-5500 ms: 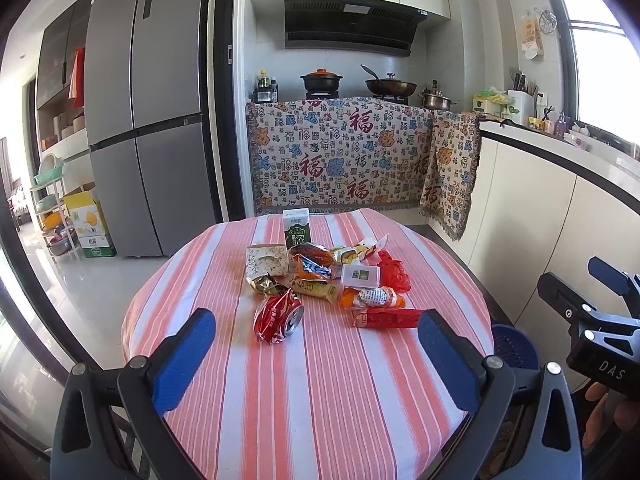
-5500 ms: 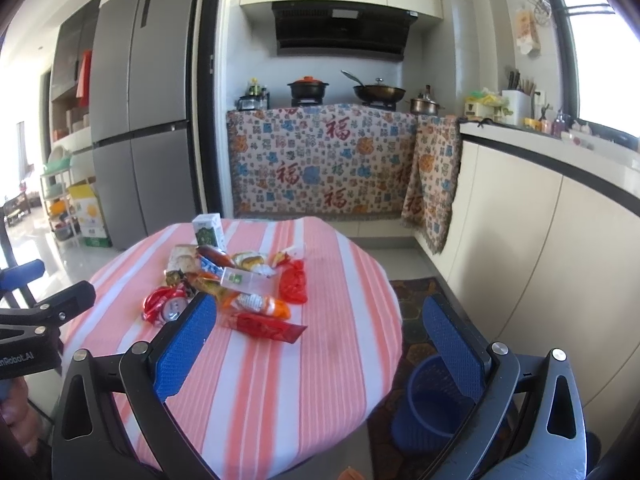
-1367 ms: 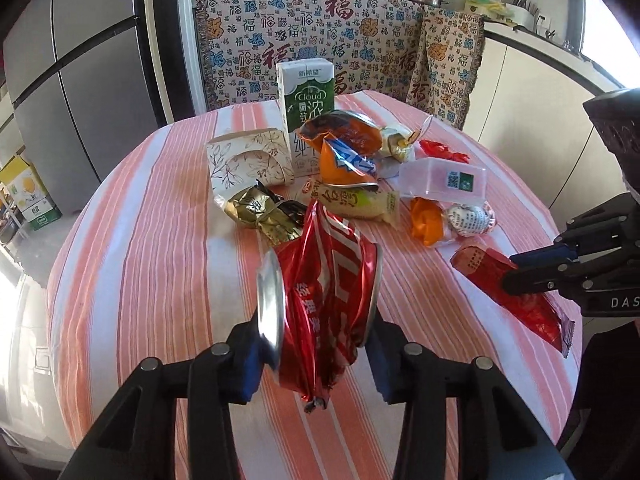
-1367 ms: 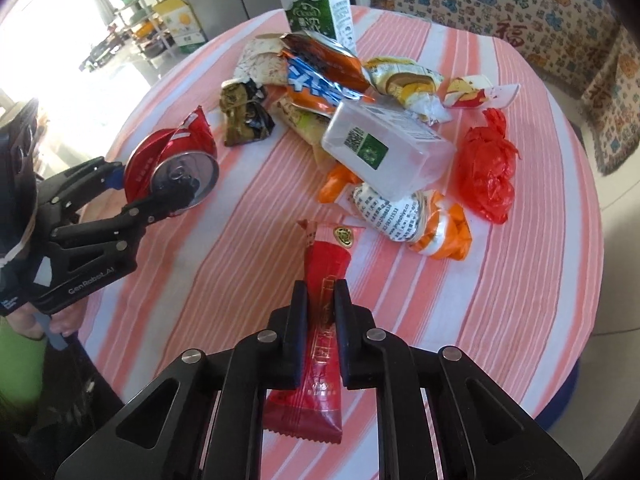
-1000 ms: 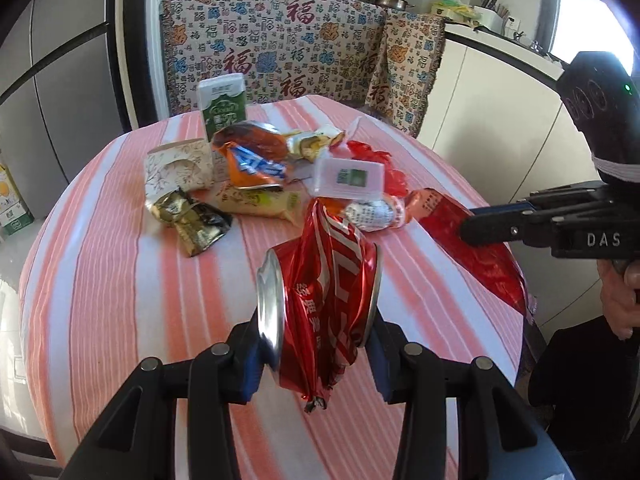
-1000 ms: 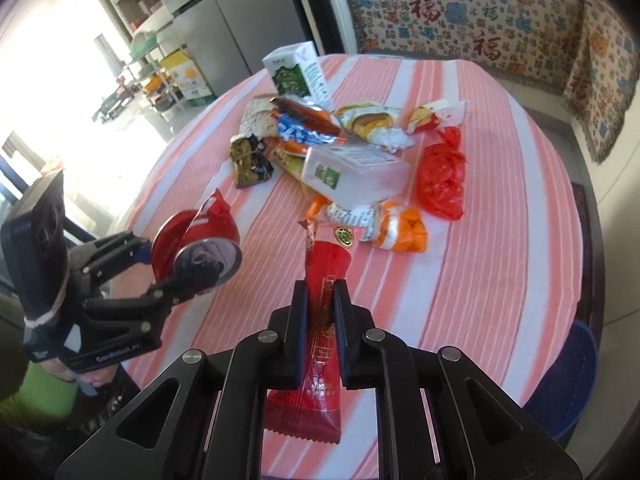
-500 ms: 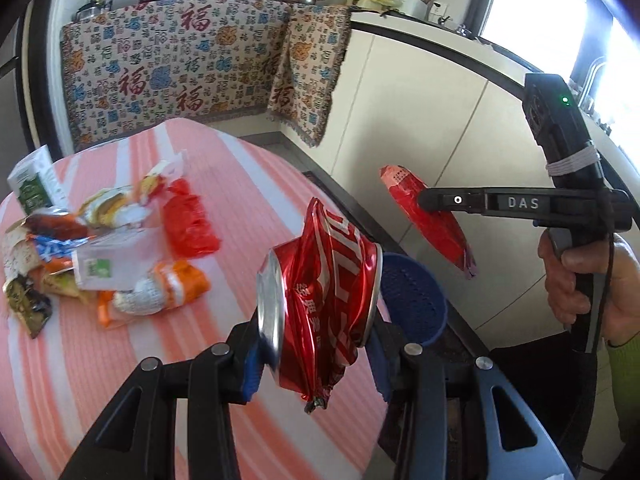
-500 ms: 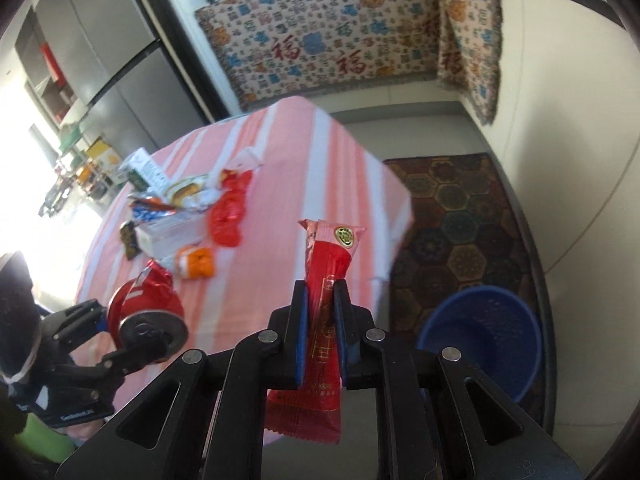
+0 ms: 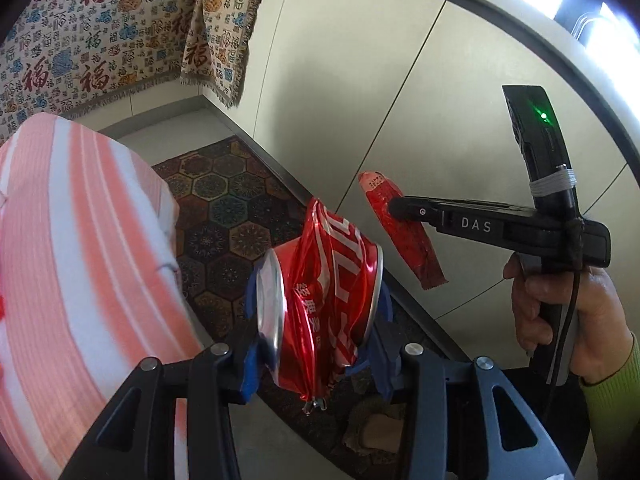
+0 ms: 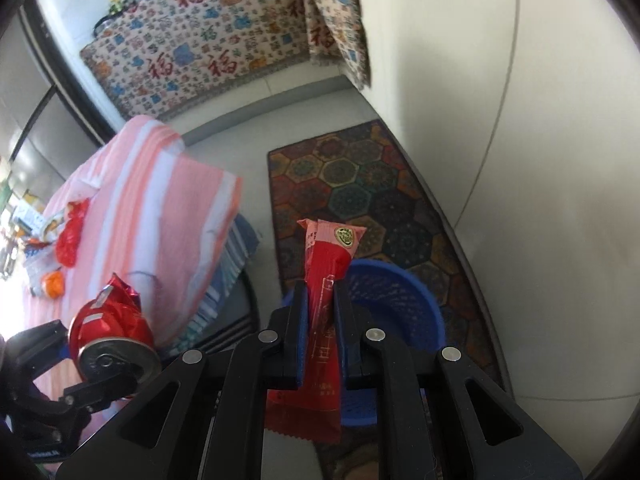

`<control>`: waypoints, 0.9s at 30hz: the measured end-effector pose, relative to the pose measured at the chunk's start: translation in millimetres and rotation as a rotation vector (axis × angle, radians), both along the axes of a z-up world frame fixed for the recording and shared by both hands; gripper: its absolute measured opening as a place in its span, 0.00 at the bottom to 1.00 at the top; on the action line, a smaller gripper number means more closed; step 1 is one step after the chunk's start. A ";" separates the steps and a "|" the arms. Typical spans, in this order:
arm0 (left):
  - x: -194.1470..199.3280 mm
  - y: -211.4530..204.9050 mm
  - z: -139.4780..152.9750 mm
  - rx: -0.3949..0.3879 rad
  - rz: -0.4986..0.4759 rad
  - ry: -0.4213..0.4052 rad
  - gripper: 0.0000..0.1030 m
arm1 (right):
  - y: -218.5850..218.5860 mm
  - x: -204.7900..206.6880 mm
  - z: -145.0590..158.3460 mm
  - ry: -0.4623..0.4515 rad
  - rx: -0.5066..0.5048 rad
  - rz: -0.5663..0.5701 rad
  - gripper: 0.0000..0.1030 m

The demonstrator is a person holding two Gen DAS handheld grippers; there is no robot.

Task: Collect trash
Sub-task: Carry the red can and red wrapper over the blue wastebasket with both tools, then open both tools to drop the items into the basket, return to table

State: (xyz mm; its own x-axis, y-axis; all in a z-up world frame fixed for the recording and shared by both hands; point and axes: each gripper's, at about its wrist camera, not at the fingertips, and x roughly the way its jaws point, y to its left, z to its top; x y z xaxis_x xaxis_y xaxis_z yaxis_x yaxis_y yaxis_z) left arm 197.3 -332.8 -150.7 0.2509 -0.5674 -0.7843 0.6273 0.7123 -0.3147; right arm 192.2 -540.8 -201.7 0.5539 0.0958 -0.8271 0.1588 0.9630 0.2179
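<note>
We carry 2 pieces toward the blue bin [image 10: 400,292]: left gripper [image 9: 316,320] clamps the crushed can [image 9: 324,300] beside it, right gripper [image 10: 320,308] pinches the red wrapper [image 10: 324,280] above it, ready for dropping.

Open floor [image 10: 256,128] separates table [image 10: 168,200] from cabinets [image 10: 520,160].

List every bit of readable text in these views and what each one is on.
"DAS": on the right gripper body.
"福": repeated in red on the patterned cloth.
Crushed red can in the left gripper: white characters, too distorted to read.
Red wrapper: print too small to read.
</note>
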 end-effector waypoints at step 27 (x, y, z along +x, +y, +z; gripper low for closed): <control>31.4 -104.0 -84.1 0.119 -0.041 -0.011 0.68 | -48.7 -2.2 -21.4 -0.031 0.014 -0.111 0.36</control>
